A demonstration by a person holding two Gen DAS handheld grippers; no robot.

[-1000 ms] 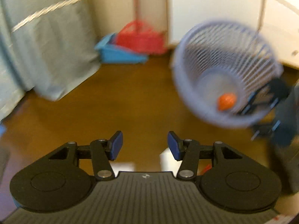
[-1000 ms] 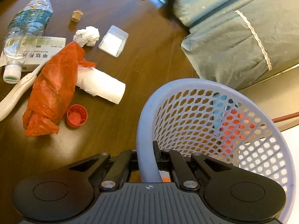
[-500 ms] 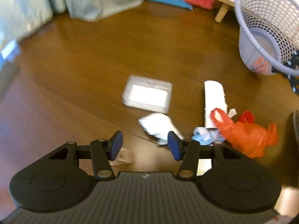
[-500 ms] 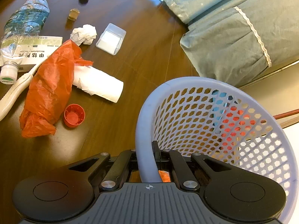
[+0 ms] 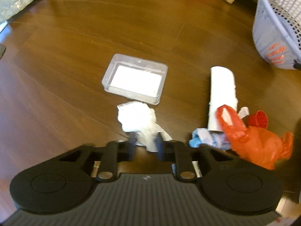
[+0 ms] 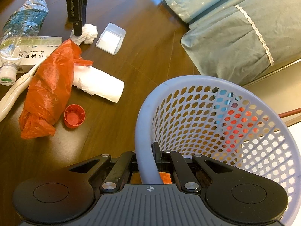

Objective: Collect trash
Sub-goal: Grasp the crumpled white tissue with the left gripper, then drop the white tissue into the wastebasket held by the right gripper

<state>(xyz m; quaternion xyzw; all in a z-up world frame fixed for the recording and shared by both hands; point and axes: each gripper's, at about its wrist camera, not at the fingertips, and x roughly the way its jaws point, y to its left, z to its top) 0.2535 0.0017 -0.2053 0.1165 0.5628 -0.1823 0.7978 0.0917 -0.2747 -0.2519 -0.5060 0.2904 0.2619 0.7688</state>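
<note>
In the left wrist view, the left gripper (image 5: 144, 146) is seen low over the wooden floor (image 5: 94, 37), its two fingers drawn in around the near end of a crumpled tissue (image 5: 139, 120). The fingers are blurred, and whether the paper is truly pinched cannot be told. The tissue lies between the fingertips and reaches away from them. Just beyond it a clear plastic box (image 5: 135, 79) rests on the floor, nearly touching the tissue's far edge. To the right of the gripper an orange plastic bag (image 5: 254, 141) is spread, with a crumpled blue wrapper (image 5: 203, 139) beside it, a red bottle cap (image 5: 258, 118) behind it and a paper roll (image 5: 223, 92) lying partly under the bag's handle. Farther right, the basket (image 5: 272, 37) is seen.

In the right wrist view, the right gripper (image 6: 148, 162) is clamped on the rim of the basket (image 6: 207, 82), one finger outside and one inside the wall. Something orange shows below the rim. Beyond it lie the cap (image 6: 74, 115), the bag (image 6: 49, 86) and the roll (image 6: 99, 85). Farther off, a medicine box (image 6: 32, 54) and a water bottle (image 6: 20, 28) are seen, and a grey-green quilt (image 6: 235, 28) lies at the far right.
</note>
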